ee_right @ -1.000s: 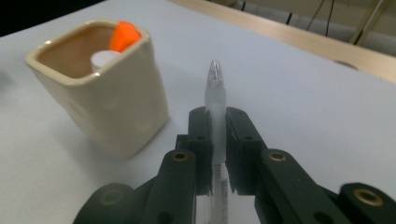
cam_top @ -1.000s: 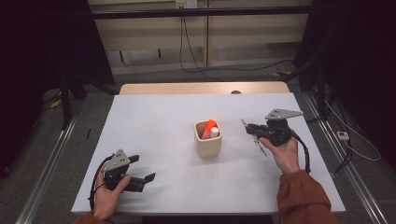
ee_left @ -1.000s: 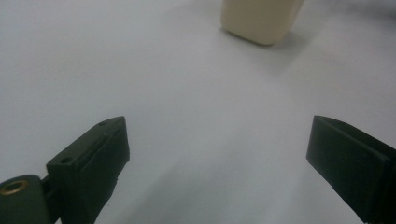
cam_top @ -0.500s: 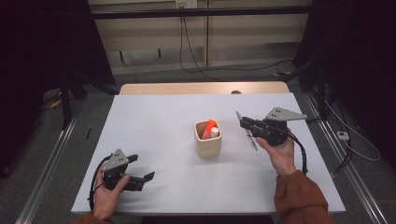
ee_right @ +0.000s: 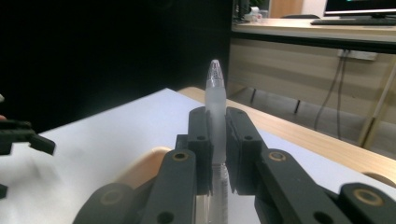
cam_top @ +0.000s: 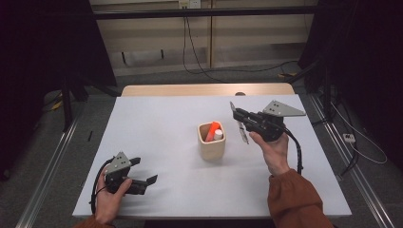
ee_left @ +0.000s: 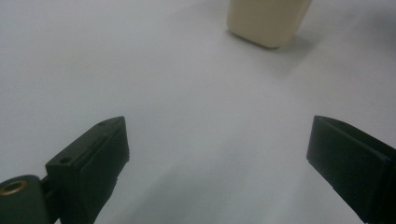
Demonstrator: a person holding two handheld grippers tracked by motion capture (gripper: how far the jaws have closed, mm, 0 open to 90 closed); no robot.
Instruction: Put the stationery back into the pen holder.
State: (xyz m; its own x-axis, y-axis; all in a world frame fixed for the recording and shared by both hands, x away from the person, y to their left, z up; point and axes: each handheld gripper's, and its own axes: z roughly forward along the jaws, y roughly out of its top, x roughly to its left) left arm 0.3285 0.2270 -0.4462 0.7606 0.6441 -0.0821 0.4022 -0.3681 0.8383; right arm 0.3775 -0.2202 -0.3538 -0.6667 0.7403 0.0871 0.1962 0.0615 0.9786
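Note:
A cream cup (cam_top: 212, 142) stands mid-table and holds an orange marker (cam_top: 212, 129) and a white-capped pen (cam_top: 218, 135). My right gripper (cam_top: 237, 115) hovers just right of the cup, shut on a frosted clear pen (cam_top: 243, 130) that crosses its jaws. In the right gripper view that pen (ee_right: 215, 93) stands upright, pinched between the jaws of the right gripper (ee_right: 216, 126), with the cup's rim (ee_right: 140, 168) below. My left gripper (cam_top: 147, 183) rests open near the front left edge. In its own view the left gripper (ee_left: 219, 144) has nothing between its jaws, and the cup (ee_left: 267, 21) lies ahead.
The white table (cam_top: 161, 123) has a wooden strip (cam_top: 204, 90) along its far edge. Cables run over the floor behind it, and metal rails (cam_top: 47, 175) flank both sides. The left gripper (ee_right: 23, 135) shows at the far left of the right gripper view.
My right gripper has carried the pen leftward, closer to the cup. The left gripper has stayed where it was, still open.

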